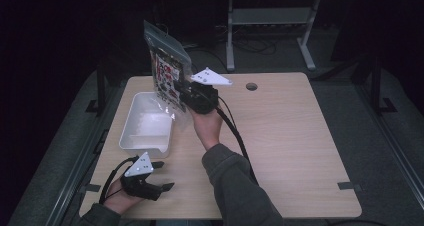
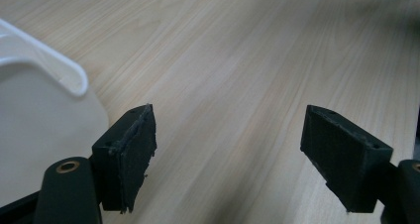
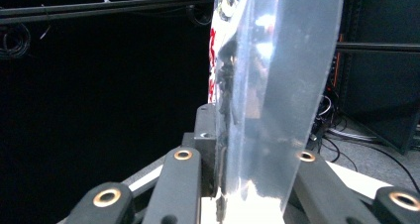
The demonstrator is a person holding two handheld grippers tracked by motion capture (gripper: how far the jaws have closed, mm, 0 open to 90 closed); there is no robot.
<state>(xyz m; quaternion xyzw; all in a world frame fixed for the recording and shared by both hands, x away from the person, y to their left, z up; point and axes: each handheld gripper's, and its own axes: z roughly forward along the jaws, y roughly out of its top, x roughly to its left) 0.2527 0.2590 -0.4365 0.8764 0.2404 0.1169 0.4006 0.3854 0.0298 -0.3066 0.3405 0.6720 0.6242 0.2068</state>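
A clear plastic bag [image 1: 166,61] with red, black and white printed contents stands upright in the air, over the far right corner of a white bin [image 1: 131,117]. My right gripper [image 1: 183,94] is shut on the bag's lower edge. In the right gripper view the bag [image 3: 277,85] rises edge-on between the jaws of the right gripper [image 3: 238,154], hiding one pad. My left gripper [image 1: 165,175] rests low near the table's front left, open and holding nothing. In the left gripper view its jaws [image 2: 228,154] stand wide apart over bare wood, the bin's rim [image 2: 54,68] just to their left.
The light wooden table [image 1: 290,141] has a round cable hole [image 1: 251,86] near its far edge. The right gripper's black cable [image 1: 237,136] trails back across the tabletop. A white desk frame [image 1: 270,21] stands on the dark floor beyond.
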